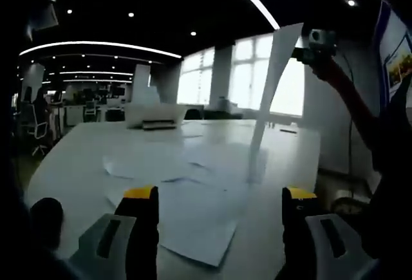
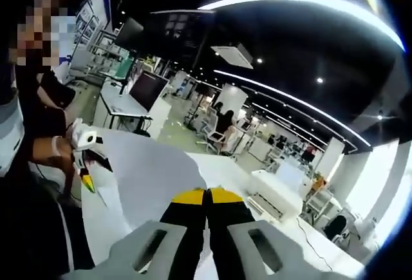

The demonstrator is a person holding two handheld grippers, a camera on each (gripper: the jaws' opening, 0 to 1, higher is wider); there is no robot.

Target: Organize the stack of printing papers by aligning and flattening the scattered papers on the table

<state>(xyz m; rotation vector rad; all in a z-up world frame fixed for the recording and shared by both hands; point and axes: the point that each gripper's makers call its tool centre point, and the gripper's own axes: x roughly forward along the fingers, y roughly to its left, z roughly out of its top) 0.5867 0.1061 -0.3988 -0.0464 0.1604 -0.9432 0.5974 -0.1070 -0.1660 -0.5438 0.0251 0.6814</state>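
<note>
Yellow-tipped jaws of my left gripper (image 1: 220, 195) stand spread over loose papers (image 1: 187, 219) scattered on the table (image 1: 77, 158), near its front edge. My right gripper (image 2: 206, 196) is pressed together on one sheet (image 1: 273, 90), lifted upright off the table.

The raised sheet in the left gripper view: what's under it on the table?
Under the raised sheet, pinched by the right gripper, loose papers lie scattered on the white table. Whatever those papers cover is hidden.

Hand-held gripper (image 2: 206, 193) pinching paper sheet (image 2: 151, 174)
</note>
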